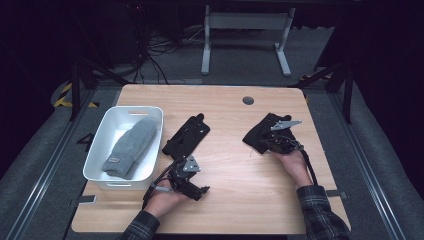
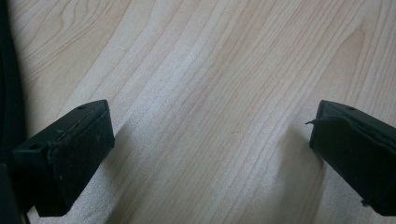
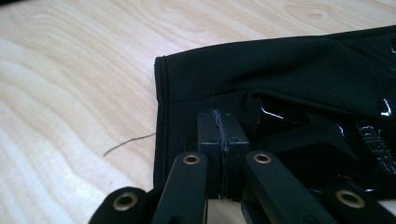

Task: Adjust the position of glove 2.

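Black glove (image 3: pixel 280 74) lies on the surface (image 1: pixel 240 165); right claw (image 3: pixel 223 135) pressed together over its cuff, left claw (image 2: pixel 210 154) apart above bare wood.

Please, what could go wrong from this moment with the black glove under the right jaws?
1. The right gripper has its jaws shut together at the cuff of the black glove; whether cloth is pinched is unclear, so it may lift without it.
2. The left gripper stands open over bare table, so nothing steadies the glove if it drags.

black glove (image 3: pixel 280 74), grey mitten (image 1: pixel 131 147), white bin (image 1: pixel 98 145)
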A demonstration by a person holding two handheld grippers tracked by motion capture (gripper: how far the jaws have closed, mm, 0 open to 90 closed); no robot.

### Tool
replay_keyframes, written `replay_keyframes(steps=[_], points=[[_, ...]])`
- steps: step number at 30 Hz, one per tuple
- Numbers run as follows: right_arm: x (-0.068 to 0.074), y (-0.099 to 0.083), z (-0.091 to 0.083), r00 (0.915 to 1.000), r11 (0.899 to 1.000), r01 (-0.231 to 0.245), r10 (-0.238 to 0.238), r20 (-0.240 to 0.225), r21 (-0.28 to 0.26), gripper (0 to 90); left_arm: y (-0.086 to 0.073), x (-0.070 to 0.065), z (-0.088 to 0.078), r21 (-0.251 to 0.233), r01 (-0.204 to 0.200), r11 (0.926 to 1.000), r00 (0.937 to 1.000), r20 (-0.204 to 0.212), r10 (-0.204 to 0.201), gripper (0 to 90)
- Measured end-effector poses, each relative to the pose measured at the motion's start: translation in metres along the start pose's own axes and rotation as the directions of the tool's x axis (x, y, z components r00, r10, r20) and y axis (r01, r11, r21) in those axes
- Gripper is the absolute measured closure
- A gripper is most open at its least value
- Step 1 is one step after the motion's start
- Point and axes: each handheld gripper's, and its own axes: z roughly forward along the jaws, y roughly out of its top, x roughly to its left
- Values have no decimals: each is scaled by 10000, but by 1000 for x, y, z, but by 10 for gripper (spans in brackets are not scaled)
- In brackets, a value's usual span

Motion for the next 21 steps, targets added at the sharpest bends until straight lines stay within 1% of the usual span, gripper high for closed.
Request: replay_keyframes(steps=[1, 2, 3, 4, 5, 6, 8, 12, 14, 16, 17, 18, 21], points=[[6, -1, -2, 9998, 9998, 196, -195, -63, 107, 898, 0, 0, 0, 6, 4, 10000, 10000, -17, -4, 3], [6, -1, -2, 9998, 9998, 196, -195, -63, 107, 898, 0, 0, 0, 8, 20, 10000, 10000, -32, -20, 3], [8, -2, -3, 9996, 9994, 290, -289, -48, 180, 898, 0, 0, 0, 0, 31, 10000, 10000, -43, -31, 3], [14, -4, -6, 9991, 9988, 407, -403, -161, 278, 899, 0, 0, -1, 10, 40, 10000, 10000, -59, -40, 3], [14, -4, -6, 9991, 9988, 407, -403, -161, 278, 899, 0, 0, -1, 10, 40, 10000, 10000, -59, -40, 3], [20, -7, -9, 9983, 9980, 553, -546, -205, 308, 898, -1, 0, -1, 22, 49, 10000, 10000, -68, -49, 3], [22, -9, -10, 9978, 9975, 629, -621, -239, 321, 898, -1, 0, -1, 21, 49, 10000, 10000, -73, -49, 3], [34, -18, -18, 9966, 9968, 719, -704, -439, 345, 898, -1, 0, -1, 21, 54, 10000, 10000, -66, -54, 3], [40, -22, -22, 9958, 9958, 825, -808, -438, 396, 898, -1, 0, -1, 19, 55, 10000, 10000, -68, -55, 3], [45, -27, -26, 9956, 9957, 821, -800, -483, 426, 898, -1, 0, -1, 18, 57, 10000, 10000, -66, -57, 3], [50, -32, -31, 9952, 9955, 830, -804, -560, 457, 898, -1, 0, -1, 16, 56, 10000, 10000, -66, -56, 2], [50, -32, -31, 9952, 9955, 830, -804, -560, 457, 898, -1, 0, -1, 16, 58, 10000, 10000, -66, -58, 2], [57, -39, -38, 9935, 9939, 977, -944, -636, 510, 898, -1, 0, -1, 16, 57, 10000, 10000, -67, -57, 2]])
